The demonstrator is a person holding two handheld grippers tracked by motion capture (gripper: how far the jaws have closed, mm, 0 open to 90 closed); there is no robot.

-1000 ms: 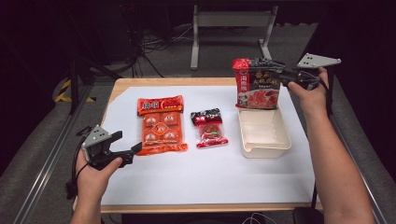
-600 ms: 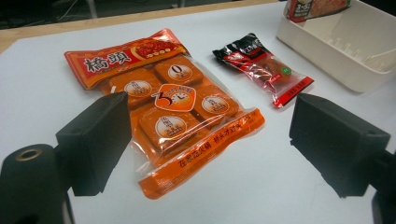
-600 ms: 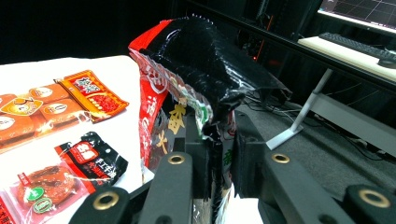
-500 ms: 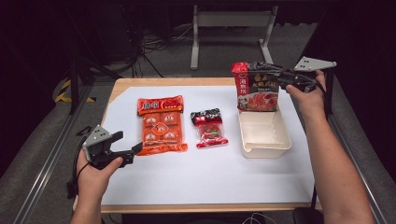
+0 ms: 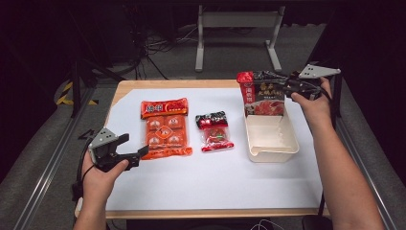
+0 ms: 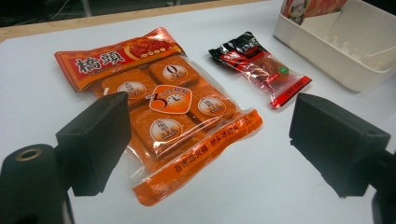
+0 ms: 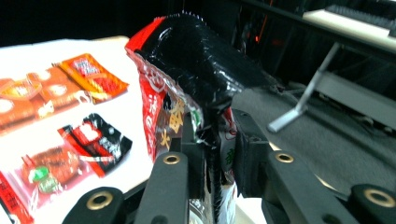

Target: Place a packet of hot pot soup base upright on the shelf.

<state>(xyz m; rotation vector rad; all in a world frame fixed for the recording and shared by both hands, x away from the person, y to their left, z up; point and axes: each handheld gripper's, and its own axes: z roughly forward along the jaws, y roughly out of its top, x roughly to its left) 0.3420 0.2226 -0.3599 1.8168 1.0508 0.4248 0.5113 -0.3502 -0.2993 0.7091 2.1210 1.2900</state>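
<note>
Jaws pinching red-black pouch [image 7: 187,84], orange "3" pack [image 6: 159,112]

The orange snack pack [image 6: 159,116] is marked with white characters "橋頭" on its red header; "0" and "3" are printed on round labels. Text on the small red packet [image 6: 261,65] and the red-and-black bag [image 7: 187,93] is not legible.

A wooden table [image 5: 125,86] fills the middle of the high view, covered almost to its edges by a white sheet [image 5: 215,177]. On the sheet, left of centre, lies a flat orange snack pack [image 5: 163,128], with a small red-and-black packet [image 5: 214,131] just beside it at centre. A cream tray [image 5: 271,152] rests right of centre.
</note>
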